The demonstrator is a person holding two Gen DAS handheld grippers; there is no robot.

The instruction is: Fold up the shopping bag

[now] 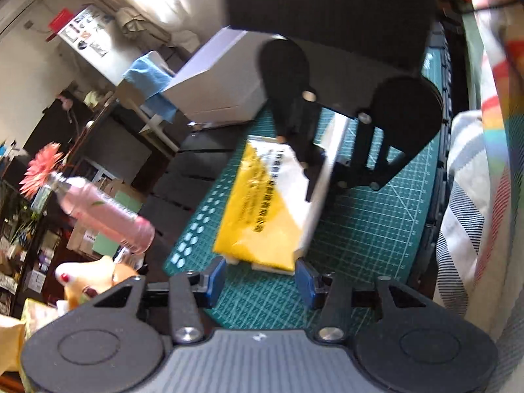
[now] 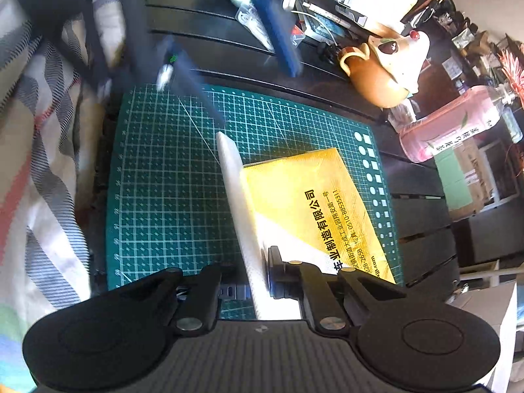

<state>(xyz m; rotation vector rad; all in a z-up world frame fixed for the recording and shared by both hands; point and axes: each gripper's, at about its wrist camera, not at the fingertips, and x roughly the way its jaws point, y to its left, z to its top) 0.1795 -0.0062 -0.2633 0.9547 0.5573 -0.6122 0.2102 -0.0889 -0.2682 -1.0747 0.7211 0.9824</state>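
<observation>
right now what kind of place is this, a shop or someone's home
Most likely a home hobby or work corner, not a shop: a green cutting mat on a dark slatted table, striped bedding right beside it, and cluttered shelves of boxes behind a pink drink bottle.

Shopping bag [image 2: 304,203]: yellow and white, black print. Cutting mat [image 2: 170,177]: green, white grid. Bottle [image 1: 104,213]: pink.

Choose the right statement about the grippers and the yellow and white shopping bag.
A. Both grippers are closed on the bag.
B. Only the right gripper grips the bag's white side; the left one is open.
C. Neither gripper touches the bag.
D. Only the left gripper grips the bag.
B: the right gripper pinches the white side of the shopping bag, while the left gripper is spread open just short of the bag's near end, over the green cutting mat.
</observation>
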